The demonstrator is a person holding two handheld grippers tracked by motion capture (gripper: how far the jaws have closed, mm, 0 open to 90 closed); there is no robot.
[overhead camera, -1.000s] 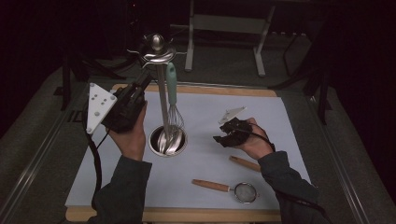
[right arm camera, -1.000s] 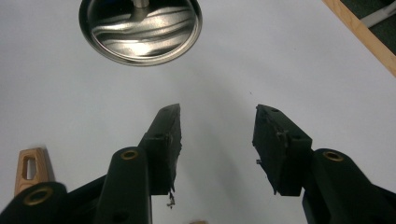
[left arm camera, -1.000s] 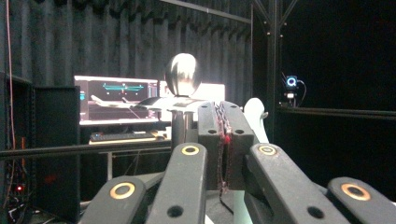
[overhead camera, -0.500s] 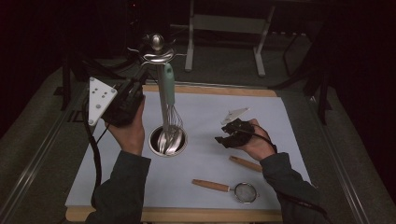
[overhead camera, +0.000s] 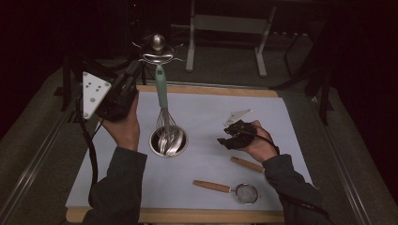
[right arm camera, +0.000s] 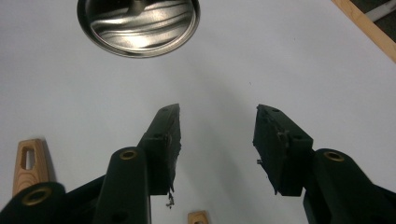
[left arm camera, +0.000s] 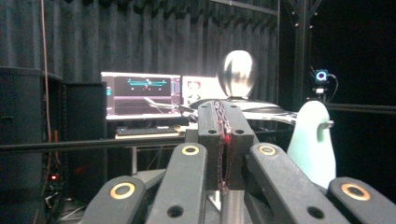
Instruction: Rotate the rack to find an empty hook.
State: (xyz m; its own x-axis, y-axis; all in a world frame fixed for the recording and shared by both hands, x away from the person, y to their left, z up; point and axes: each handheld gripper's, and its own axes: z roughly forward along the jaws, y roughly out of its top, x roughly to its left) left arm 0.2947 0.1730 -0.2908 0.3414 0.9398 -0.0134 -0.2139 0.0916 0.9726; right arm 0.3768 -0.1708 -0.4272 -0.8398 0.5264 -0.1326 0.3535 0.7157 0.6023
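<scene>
Ladle (overhead camera: pixel 157 50), a shiny steel one, is pinched at its thin handle between the closed jaws of the left gripper (overhead camera: pixel 132 80), held up above and behind the steel cup (overhead camera: pixel 168 141), with its bowl uppermost. The left gripper view looks along the two black jaws pressed together on the narrow metal shaft (left arm camera: pixel 232 207), with the ladle's rounded bowl (left arm camera: pixel 238 73) beyond the tips.

Judging from this, the step in hand is carrying the ladle to or from the cup. Doing it well likely means keeping the grip firm on such a slim, slick handle, holding the shaft close to upright and moving straight along the cup's axis, so the bowl doesn't swing.

Standing in the cup is a whisk (overhead camera: pixel 162 108) with a pale green handle, its top close to the ladle; that is the main thing to avoid knocking, since a nudge could tip the cup.

To the right of the cup, the right gripper (overhead camera: pixel 233 135) rests low over the white mat (overhead camera: pixel 291 122) with its jaws apart and nothing between them. Nearer the person than the cup lie a small wooden-handled strainer (overhead camera: pixel 234 190) and another wooden handle (overhead camera: pixel 247 164), both well clear.
</scene>
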